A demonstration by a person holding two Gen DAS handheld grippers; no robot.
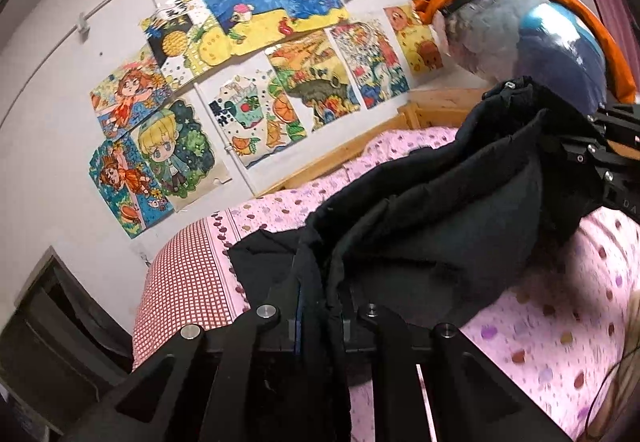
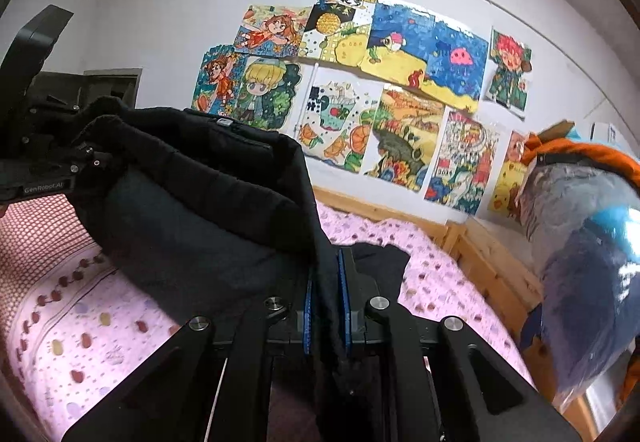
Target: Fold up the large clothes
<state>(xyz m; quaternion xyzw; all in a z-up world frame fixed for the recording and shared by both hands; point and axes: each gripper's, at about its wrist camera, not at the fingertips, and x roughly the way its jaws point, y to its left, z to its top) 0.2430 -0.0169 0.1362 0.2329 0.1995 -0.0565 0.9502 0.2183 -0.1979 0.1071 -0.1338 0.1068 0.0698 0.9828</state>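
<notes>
A black padded garment (image 1: 440, 210) hangs stretched between both grippers above the pink dotted bed sheet (image 1: 560, 322). My left gripper (image 1: 320, 282) is shut on a fold of its edge at the bottom of the left wrist view. The right gripper (image 1: 588, 138) grips the other end at the right. In the right wrist view the right gripper (image 2: 326, 270) pinches the garment (image 2: 192, 210) between blue pads (image 2: 343, 282). The left gripper (image 2: 86, 158) holds the far end at the left. Part of the garment still lies on the sheet (image 2: 80, 322).
A wall of coloured drawings (image 2: 360, 82) runs behind the bed. A wooden bed frame (image 2: 480, 262) edges the far side. A plastic-bagged blue and orange bundle (image 2: 592, 242) stands at the right. Red checked cloth (image 1: 188, 282) and a dark cabinet (image 1: 52, 322) lie at the left.
</notes>
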